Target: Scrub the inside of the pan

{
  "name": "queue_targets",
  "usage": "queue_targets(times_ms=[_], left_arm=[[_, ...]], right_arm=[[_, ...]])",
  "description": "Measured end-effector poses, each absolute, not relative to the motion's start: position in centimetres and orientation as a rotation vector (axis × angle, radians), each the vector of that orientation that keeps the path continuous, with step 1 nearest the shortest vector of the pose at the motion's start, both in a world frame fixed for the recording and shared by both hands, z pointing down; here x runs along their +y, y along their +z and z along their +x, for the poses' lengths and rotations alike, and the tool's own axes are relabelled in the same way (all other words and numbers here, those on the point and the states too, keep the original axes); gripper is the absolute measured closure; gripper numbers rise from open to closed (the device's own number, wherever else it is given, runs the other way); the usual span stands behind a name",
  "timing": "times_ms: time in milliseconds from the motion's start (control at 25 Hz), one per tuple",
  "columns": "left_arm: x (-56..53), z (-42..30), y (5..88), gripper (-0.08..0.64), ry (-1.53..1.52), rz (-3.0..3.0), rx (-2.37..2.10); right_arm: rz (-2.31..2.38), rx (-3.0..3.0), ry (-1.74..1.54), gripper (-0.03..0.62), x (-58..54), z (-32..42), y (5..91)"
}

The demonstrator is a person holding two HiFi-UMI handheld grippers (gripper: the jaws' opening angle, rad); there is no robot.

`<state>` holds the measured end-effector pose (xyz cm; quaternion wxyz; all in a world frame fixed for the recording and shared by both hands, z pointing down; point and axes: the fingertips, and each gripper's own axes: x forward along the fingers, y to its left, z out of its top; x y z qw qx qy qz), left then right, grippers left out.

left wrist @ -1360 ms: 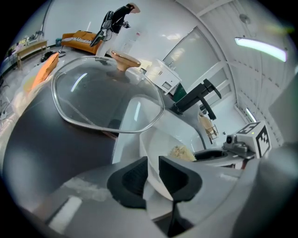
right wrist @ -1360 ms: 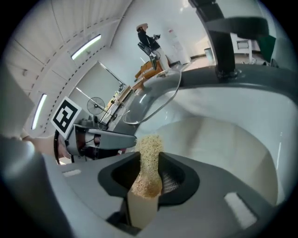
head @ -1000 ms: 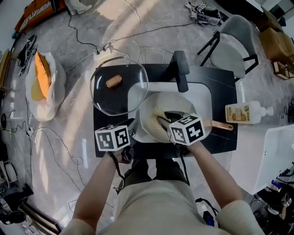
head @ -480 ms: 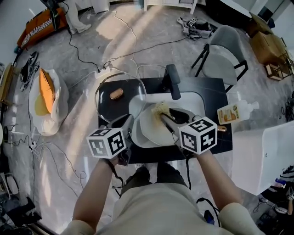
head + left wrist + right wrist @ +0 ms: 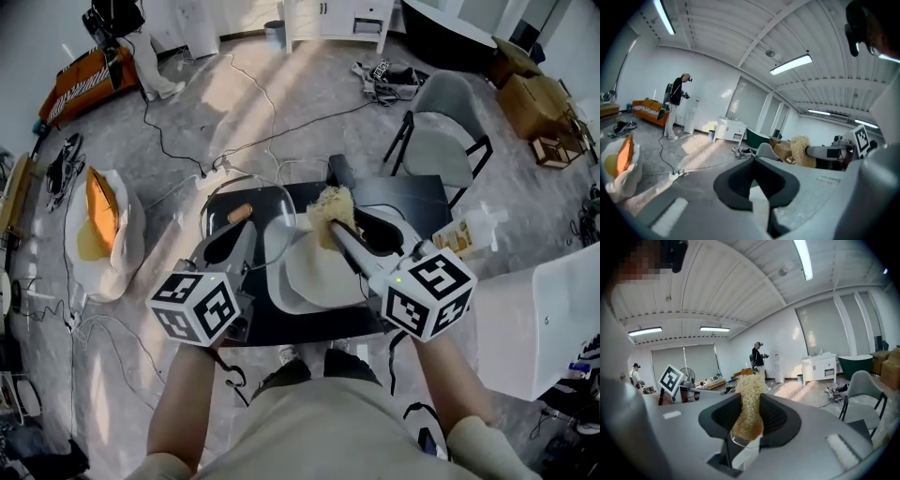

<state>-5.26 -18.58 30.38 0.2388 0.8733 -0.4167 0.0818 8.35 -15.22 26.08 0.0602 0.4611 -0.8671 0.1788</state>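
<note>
Pinching scrubber in right gripper at pan's twelve o'clock; pressing left gripper together, empty, at nine o'clock

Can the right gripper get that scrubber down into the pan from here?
Probably yes. The right gripper, shut on the scrubber, is held over the far rim of the pan, whose inside lies open with nothing across it.

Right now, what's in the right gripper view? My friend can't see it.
The right gripper pinches a fuzzy straw-coloured scrubber between its jaws. Far behind it are a standing person and a grey chair, under a bright ceiling light.
</note>
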Motion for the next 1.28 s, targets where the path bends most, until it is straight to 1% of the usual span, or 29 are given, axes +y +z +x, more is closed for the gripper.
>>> queue_targets(times_ms=[200,400,720,1040,1160,1280], left_arm=[[-18.6,-5.4,25.8,0.558,0.162,2.502,-1.157],[-17.3,-6.7,20.1,0.558,0.014,2.608,-1.260],[-14.5,-8.2,13.9,0.558,0.029,2.834,-1.502],[-12.7,-8.9,11.9,0.558,0.055,2.931,-1.637],[-12.2,-9.3,11.9,0.558,0.015,2.924,-1.639],[-11.5,-9.4,11.9,0.558,-0.022,2.930,-1.642]], right_arm=[[1.527,-2.718,0.431,0.465,-14.1,9.6,19.8],[1.603,-2.734,0.266,0.464,-12.0,10.8,15.6],[1.703,-2.707,0.003,0.463,-9.0,12.3,11.2],[1.738,-2.652,-0.164,0.463,-6.2,12.0,9.7],[1.729,-2.645,-0.166,0.463,-5.4,11.2,9.5],[1.695,-2.628,-0.244,0.464,-4.7,10.2,9.3]])
